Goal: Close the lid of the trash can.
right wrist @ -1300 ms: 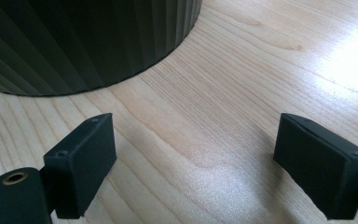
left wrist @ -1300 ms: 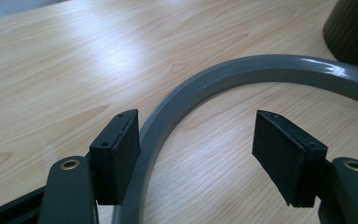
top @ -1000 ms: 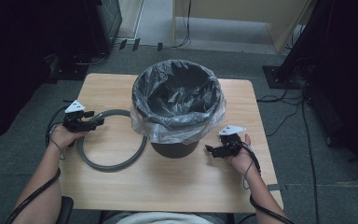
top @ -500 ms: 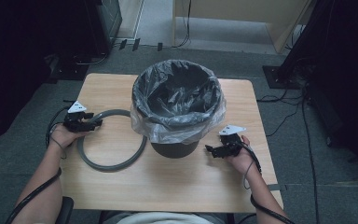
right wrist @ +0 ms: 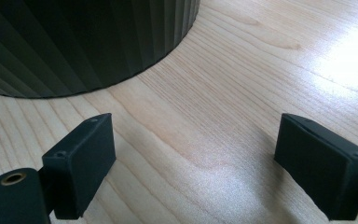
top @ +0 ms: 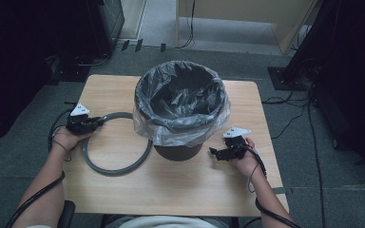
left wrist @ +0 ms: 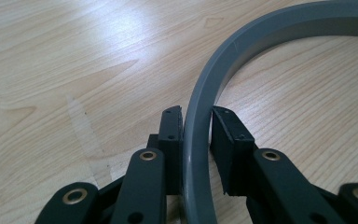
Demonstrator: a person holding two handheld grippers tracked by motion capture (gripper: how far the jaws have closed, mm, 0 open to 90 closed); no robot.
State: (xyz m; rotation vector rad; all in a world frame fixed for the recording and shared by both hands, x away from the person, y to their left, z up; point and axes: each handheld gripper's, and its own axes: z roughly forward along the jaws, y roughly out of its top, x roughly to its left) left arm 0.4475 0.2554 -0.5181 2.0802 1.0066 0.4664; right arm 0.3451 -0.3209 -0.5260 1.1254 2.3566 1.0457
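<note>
A grey plastic ring (top: 116, 171) lies flat on the wooden table (top: 171, 190), left of a dark ribbed bin (top: 178, 151) lined with a clear bag (top: 180, 126). My left gripper (top: 96, 123) is shut on the ring's far left arc. In the left gripper view the ring (left wrist: 261, 32) runs between the two jaws of the left gripper (left wrist: 196, 114), which press its sides. My right gripper (top: 215, 153) rests low on the table just right of the bin's base. It is open, and the right gripper (right wrist: 196, 144) has bare wood between its jaws, with the bin (right wrist: 74, 42) ahead to its left.
The bin stands at the table's middle and its bag hangs over the rim. Carpeted floor surrounds the table, with cables (top: 285, 128) on the right and dark equipment (top: 100, 23) at the back left. A pale wooden cabinet (top: 247, 14) stands behind.
</note>
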